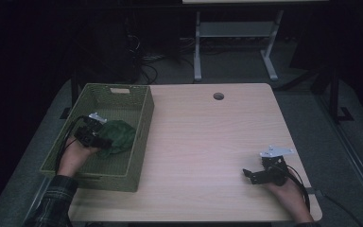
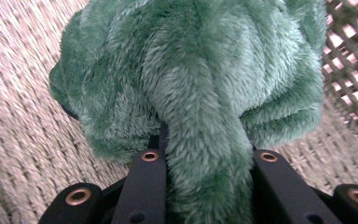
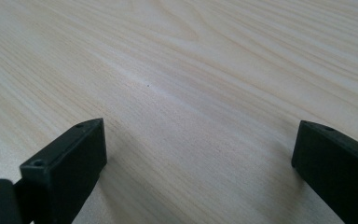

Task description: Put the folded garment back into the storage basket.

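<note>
While a fold of its fur is pinched between two black jaws, a green plush cloth (image 2: 191, 84) lies bunched inside a woven green basket (image 1: 137, 142), toward the basket's right wall and over its wicker floor. Seen from the left gripper view, the fuzzy fabric bulges out above the jaws, one thick roll running down between them, with the basket's pale weave spreading to the left and its open lattice wall showing at the upper right. The left gripper (image 1: 98, 137) is clenched on that roll of cloth, its pads pressing the pile from both sides; from the high view it sits low within the basket, with the person's left hand (image 1: 73, 158) behind it and a plaid sleeve (image 1: 52, 203) trailing to the bottom edge. A black cable loops from the gripper along the basket's left side. The basket stands on the left end of a light wooden table (image 1: 208, 142), overhanging the table's left edge, its cut-out handle at the far wall. Well apart, near the table's right front corner, the right gripper (image 1: 250, 174) rests just above the bare wood with its jaws spread wide and nothing between them, held by the right hand (image 1: 288, 191), a grey three-cornered plate on top. A round cable hole (image 1: 218, 96) marks the table's far side, and a white desk frame (image 1: 236, 42) stands on the dark floor beyond.
</note>
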